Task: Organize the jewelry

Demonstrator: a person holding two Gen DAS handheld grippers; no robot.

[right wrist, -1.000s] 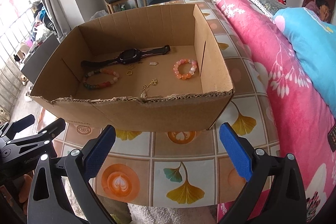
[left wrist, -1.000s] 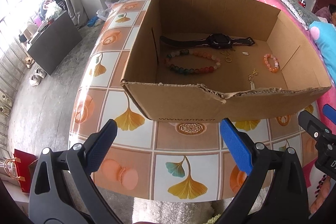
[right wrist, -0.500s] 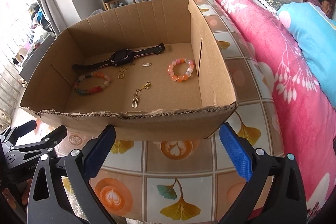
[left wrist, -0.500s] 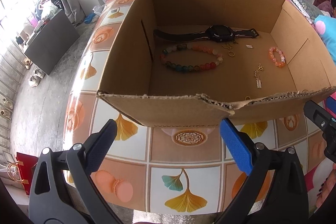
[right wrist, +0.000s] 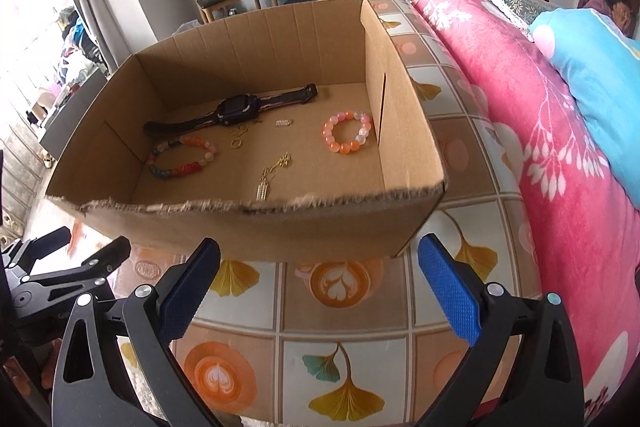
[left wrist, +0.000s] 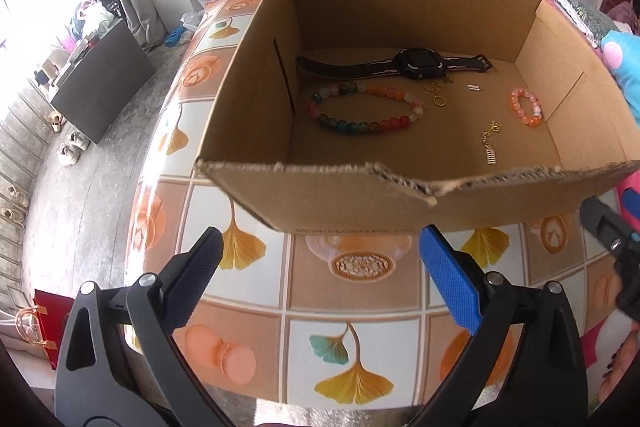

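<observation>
Both grippers stood released and empty: the left gripper [left wrist: 318, 277] and the right gripper [right wrist: 318, 281] each occupied the lower centre of its own frame, above the tiled table [left wrist: 360, 311], short of the cardboard box [left wrist: 360, 205]. Inside the box, mid-frame, lay a black watch [left wrist: 420, 63] along the far wall, a multicoloured bead bracelet [left wrist: 362, 109] just in front of it, a small orange-pink bracelet [left wrist: 526, 108] at right, a gold chain [left wrist: 490, 143] nearer the torn front edge, and a gold ring [left wrist: 439, 102].
</observation>
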